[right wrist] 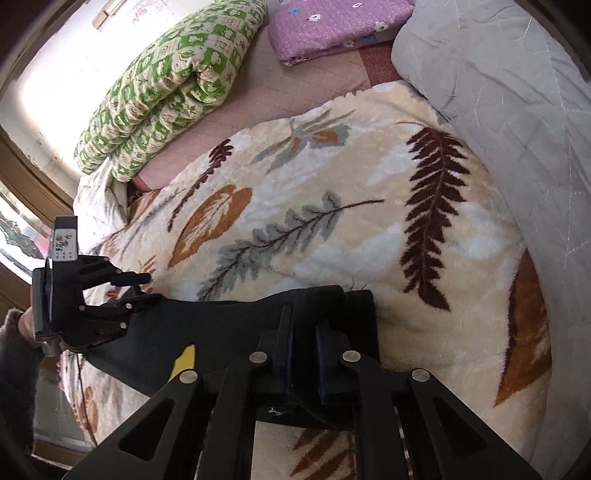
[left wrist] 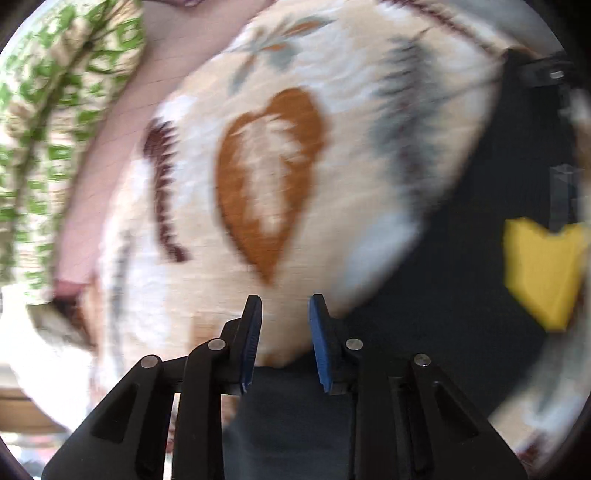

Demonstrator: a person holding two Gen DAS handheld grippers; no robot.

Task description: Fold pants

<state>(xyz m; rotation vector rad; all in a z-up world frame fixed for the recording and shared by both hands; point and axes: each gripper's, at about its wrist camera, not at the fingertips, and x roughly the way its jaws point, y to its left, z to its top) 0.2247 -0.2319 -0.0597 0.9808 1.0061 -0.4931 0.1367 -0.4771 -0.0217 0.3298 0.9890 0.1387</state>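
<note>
Dark pants (right wrist: 229, 332) spread flat across a cream leaf-print blanket (right wrist: 332, 229) on the bed, running from the left gripper (right wrist: 142, 286) over to the right gripper (right wrist: 304, 325). A yellow patch (right wrist: 184, 360) showing on the pants near the right gripper's linkage. Right gripper set low over the edge of the pants, fingers (right wrist: 286, 343) parted by a narrow gap with dark cloth beneath and between them; cannot tell whether actually pinching the fabric. Left gripper at the far left end of the pants, fingers spread, lower one touching the fabric edge. From the left wrist view, heavily blurred: left gripper (left wrist: 286, 306) with blue pads (left wrist: 319, 343) apart, dark pants (left wrist: 443, 295) underneath and off to the right, the yellow patch (left wrist: 543, 273) at the right edge. Beyond the blanket, a rolled green-checked quilt (right wrist: 166, 88), a folded purple floral cloth (right wrist: 332, 29) and a grey quilted cover (right wrist: 517, 110).
</note>
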